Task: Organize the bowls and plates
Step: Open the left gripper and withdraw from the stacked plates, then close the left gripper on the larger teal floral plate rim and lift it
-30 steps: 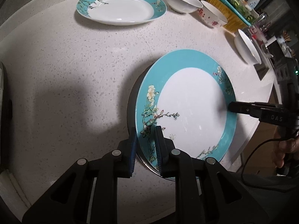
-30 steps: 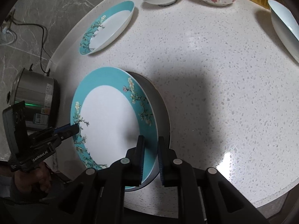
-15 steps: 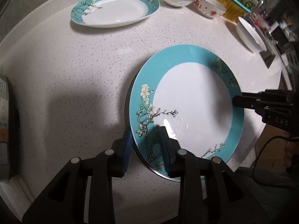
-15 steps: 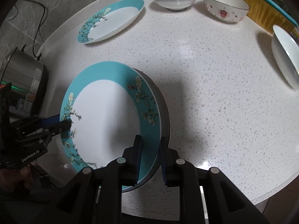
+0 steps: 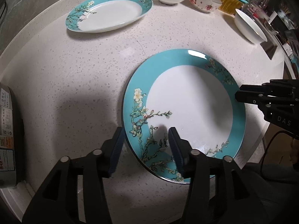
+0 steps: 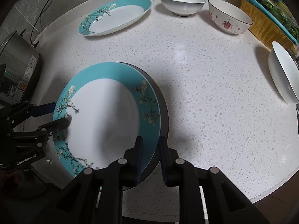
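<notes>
left gripper (image 5: 144, 145) spread wide, fingers straddling the near rim of the teal blossom plate (image 5: 186, 108) at lower centre, not pinching. right gripper (image 6: 150, 155) apart too, astride the plate's right edge, contact unclear. "das" reads on one gripper body, "genrobot.ai" on the other. second teal plate (image 5: 110, 12) upper left, white bowl (image 6: 180, 1) and patterned bowl (image 6: 229, 16) up top; bare speckled counter (image 6: 214, 97) between.
</notes>
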A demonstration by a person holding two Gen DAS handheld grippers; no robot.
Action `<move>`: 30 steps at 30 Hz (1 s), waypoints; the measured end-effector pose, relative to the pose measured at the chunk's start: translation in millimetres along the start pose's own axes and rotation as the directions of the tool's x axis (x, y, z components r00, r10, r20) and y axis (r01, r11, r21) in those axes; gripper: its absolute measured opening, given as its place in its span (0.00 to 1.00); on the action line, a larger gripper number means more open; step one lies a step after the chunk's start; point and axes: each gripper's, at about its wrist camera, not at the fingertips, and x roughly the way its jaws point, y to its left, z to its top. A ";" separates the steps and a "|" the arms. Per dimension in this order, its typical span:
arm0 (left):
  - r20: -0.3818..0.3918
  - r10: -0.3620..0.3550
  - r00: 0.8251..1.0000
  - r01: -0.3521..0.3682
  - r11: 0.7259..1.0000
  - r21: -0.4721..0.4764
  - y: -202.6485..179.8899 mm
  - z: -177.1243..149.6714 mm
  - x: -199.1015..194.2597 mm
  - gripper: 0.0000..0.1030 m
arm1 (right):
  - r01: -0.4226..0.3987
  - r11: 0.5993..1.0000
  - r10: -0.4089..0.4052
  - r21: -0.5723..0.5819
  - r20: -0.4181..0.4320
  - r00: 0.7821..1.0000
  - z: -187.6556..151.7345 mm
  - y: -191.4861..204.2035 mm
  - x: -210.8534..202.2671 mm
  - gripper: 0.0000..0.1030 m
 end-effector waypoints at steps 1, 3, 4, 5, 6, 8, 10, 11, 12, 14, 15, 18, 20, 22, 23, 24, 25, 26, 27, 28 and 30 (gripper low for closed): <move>0.009 -0.003 1.000 0.003 1.000 -0.009 2.6 1.0 -3.0 0.61 | -0.005 1.000 0.005 0.002 0.007 1.000 0.5 -2.1 -0.9 0.20; 0.043 -0.020 0.999 0.022 0.999 -0.044 12.2 4.4 -12.1 0.68 | -0.006 1.000 0.006 0.017 0.024 1.000 2.0 -7.1 -6.3 0.32; 0.064 -0.027 0.998 0.032 0.997 -0.069 19.4 7.8 -17.0 0.70 | -0.008 1.000 0.007 0.028 0.036 0.999 3.1 -11.3 -9.5 0.47; 0.084 -0.037 0.996 0.045 0.994 -0.099 28.8 11.9 -21.4 0.73 | -0.014 0.999 0.011 0.047 0.055 0.998 5.0 -16.1 -13.2 0.53; 0.101 -0.051 0.994 0.064 0.989 -0.131 38.5 15.3 -24.8 0.73 | -0.026 0.997 0.021 0.072 0.074 0.997 7.3 -21.8 -17.1 0.60; 0.138 -0.079 0.987 0.105 0.975 -0.198 62.0 24.3 -30.8 0.75 | -0.070 0.989 0.057 0.129 0.105 0.993 13.2 -35.6 -24.7 0.66; 0.155 -0.077 0.985 0.113 0.965 -0.238 83.1 37.7 -33.3 0.81 | -0.126 0.975 0.100 0.185 0.142 0.985 21.8 -49.8 -32.5 0.66; 0.169 -0.078 0.983 0.120 0.958 -0.258 95.4 46.8 -35.9 0.81 | -0.145 0.968 0.113 0.206 0.161 0.980 27.5 -55.8 -36.5 0.66; 0.190 -0.086 0.978 0.138 0.949 -0.283 105.9 55.0 -39.4 0.81 | -0.164 0.962 0.126 0.217 0.179 0.976 35.3 -60.2 -40.5 0.66; 0.235 -0.109 0.966 0.185 0.925 -0.332 129.5 77.8 -44.6 0.81 | -0.211 0.951 0.164 0.225 0.207 0.964 53.5 -64.4 -46.4 0.66; 0.252 -0.111 0.961 0.197 0.917 -0.347 139.0 89.4 -46.1 0.81 | -0.234 0.945 0.183 0.231 0.223 0.958 65.6 -65.5 -49.0 0.66; 0.287 -0.082 0.954 0.192 0.904 -0.382 168.8 133.1 -47.3 0.82 | -0.290 0.926 0.228 0.240 0.257 0.939 102.0 -62.0 -51.2 0.66; 0.266 -0.072 0.961 0.179 0.897 -0.405 183.5 157.9 -39.8 0.82 | -0.301 0.921 0.236 0.248 0.258 0.937 130.5 -59.6 -45.4 0.67; 0.257 -0.100 0.961 0.201 0.892 -0.404 193.7 182.6 -29.0 0.82 | -0.314 0.914 0.252 0.257 0.245 0.936 156.2 -60.8 -30.4 0.67; 0.243 -0.116 0.963 0.211 0.888 -0.410 200.9 194.6 -20.9 0.82 | -0.315 0.910 0.256 0.270 0.231 0.939 170.0 -60.3 -20.4 0.67; 0.216 -0.114 0.970 0.197 0.886 -0.420 205.9 206.3 -11.9 0.82 | -0.312 0.908 0.256 0.280 0.221 0.941 177.3 -60.2 -12.9 0.67; 0.200 -0.122 0.972 0.196 0.889 -0.414 209.3 219.4 -3.5 0.82 | -0.310 0.903 0.254 0.296 0.213 0.943 182.6 -60.3 -5.9 0.67; 0.195 -0.131 0.972 0.202 0.890 -0.408 211.1 224.9 2.7 0.82 | -0.314 0.897 0.261 0.312 0.200 0.944 191.8 -60.6 4.2 0.67; 0.184 -0.133 0.974 0.199 0.891 -0.408 212.5 230.4 8.3 0.82 | -0.316 0.892 0.265 0.322 0.193 0.945 196.1 -61.5 10.4 0.67; 0.169 -0.132 0.977 0.191 0.894 -0.406 214.5 239.0 15.8 0.82 | -0.316 0.891 0.265 0.327 0.191 0.945 199.0 -60.4 15.8 0.67; 0.157 -0.151 0.976 0.202 0.894 -0.400 215.5 246.7 26.5 0.82 | -0.316 0.891 0.267 0.326 0.188 0.945 207.5 -59.4 24.6 0.67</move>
